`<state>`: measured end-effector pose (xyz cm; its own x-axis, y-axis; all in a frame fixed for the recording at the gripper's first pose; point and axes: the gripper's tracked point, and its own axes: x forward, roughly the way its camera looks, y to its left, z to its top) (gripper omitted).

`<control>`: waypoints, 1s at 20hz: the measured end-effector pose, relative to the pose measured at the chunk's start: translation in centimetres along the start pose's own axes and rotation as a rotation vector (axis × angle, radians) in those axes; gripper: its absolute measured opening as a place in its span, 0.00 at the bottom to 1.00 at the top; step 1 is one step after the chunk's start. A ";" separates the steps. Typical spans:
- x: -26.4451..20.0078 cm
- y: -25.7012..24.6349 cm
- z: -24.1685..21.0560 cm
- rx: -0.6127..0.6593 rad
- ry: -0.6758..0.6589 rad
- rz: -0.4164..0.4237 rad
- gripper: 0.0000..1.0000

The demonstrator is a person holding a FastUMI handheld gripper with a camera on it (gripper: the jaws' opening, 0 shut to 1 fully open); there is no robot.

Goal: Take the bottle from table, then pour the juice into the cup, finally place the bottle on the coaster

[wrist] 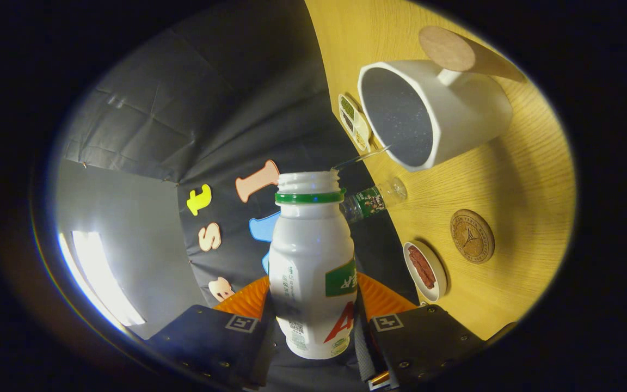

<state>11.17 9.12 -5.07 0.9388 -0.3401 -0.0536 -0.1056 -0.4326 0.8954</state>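
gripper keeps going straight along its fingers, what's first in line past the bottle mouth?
Likely the booth wall. The gripper is shut on the bottle; the white cup sits off to the side. Depth unclear.

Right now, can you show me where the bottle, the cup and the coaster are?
bottle [313, 256]: gripper view, its white body between the tool's fingers.
cup [477, 109]: gripper view, its white outer wall.
coaster [472, 236]: gripper view, its round top face.

two bottles [313, 261], one cup [455, 109], two coasters [472, 236]
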 end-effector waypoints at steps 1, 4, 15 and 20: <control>0.1 0.1 0.1 0.008 -0.002 0.002 0.61; 0.0 0.5 0.1 0.024 -0.009 0.004 0.61; -0.1 1.1 1.0 0.105 -0.045 0.009 0.61; -0.2 1.1 1.6 0.134 -0.060 0.002 0.61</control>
<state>10.31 7.41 -4.79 0.9176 -0.3890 -0.0819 -0.1542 -0.5382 0.8286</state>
